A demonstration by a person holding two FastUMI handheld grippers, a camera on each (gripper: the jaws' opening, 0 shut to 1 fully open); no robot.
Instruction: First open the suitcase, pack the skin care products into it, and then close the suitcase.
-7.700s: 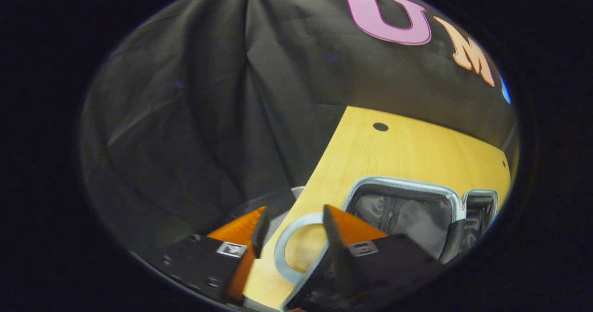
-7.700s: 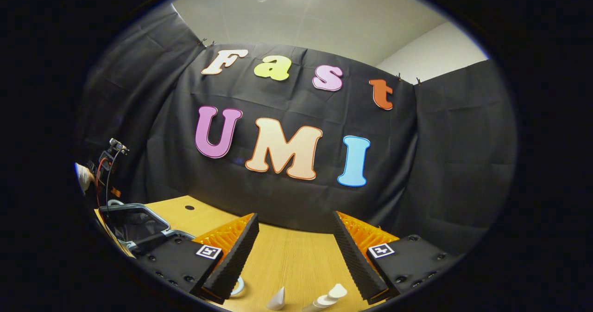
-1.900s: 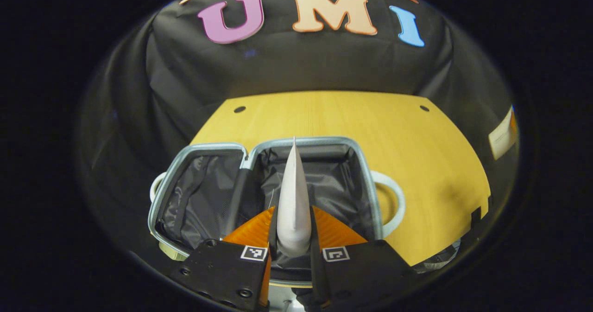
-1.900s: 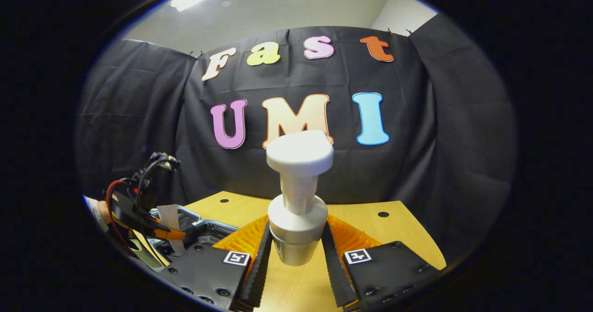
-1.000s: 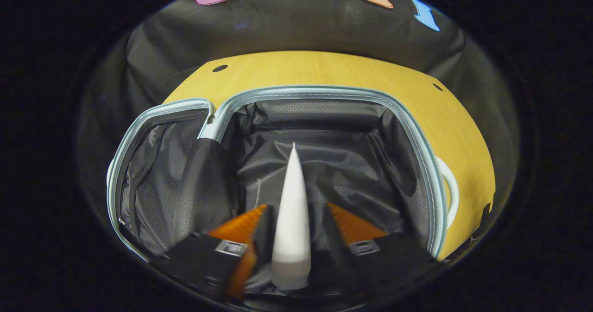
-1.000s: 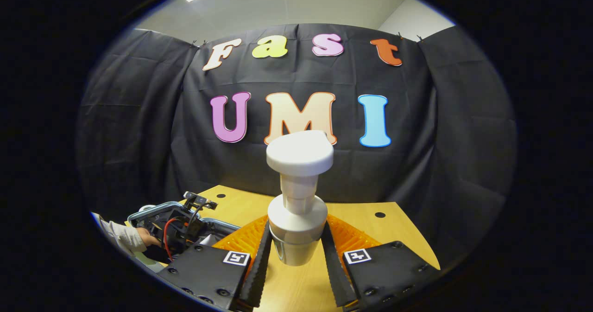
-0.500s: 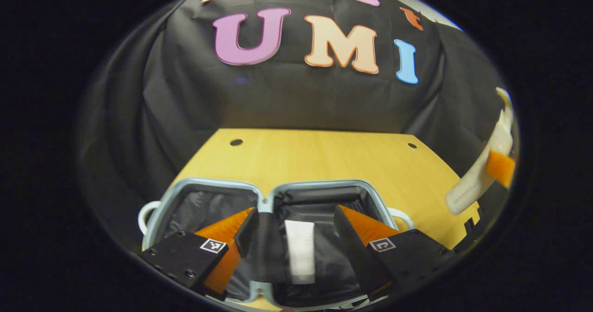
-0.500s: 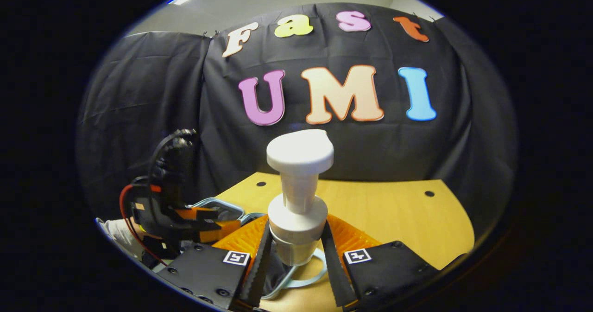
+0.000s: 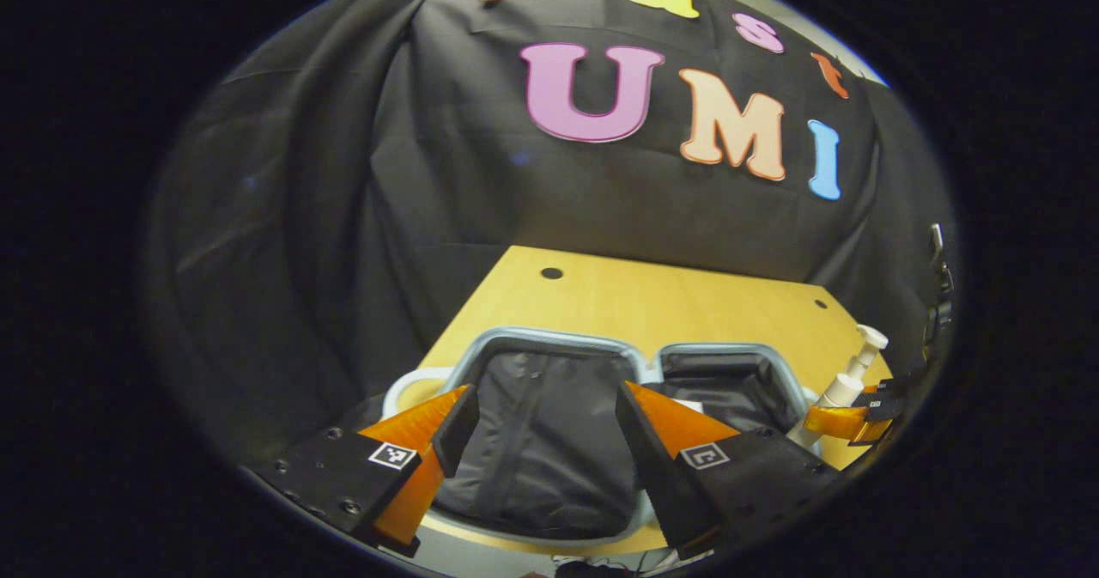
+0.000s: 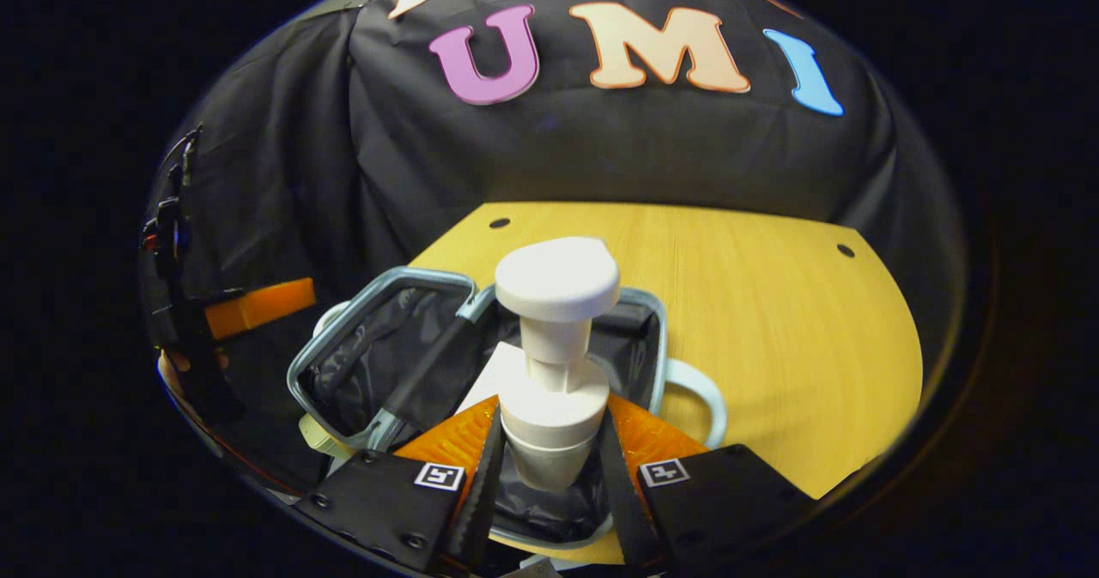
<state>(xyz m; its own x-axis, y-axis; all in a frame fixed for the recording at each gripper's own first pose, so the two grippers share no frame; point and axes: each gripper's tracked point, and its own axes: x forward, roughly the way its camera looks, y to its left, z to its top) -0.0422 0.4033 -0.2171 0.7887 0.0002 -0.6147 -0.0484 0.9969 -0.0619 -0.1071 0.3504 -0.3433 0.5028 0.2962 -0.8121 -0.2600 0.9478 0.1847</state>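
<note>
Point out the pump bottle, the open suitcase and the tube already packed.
pump bottle [image 10: 558, 277], right gripper view, pump head
suitcase [image 10: 657, 329], right gripper view, right rim
tube [image 10: 491, 376], right gripper view, body behind the bottle

A recording booth: black cloth wall [image 9: 361, 200] behind a wooden table [image 10: 773, 303].

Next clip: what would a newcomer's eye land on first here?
The white pump bottle, upright and clamped in the right gripper over the open suitcase on the yellow wooden table. In the left gripper view, the left gripper hangs open and empty above the suitcase's dark lining.
</note>
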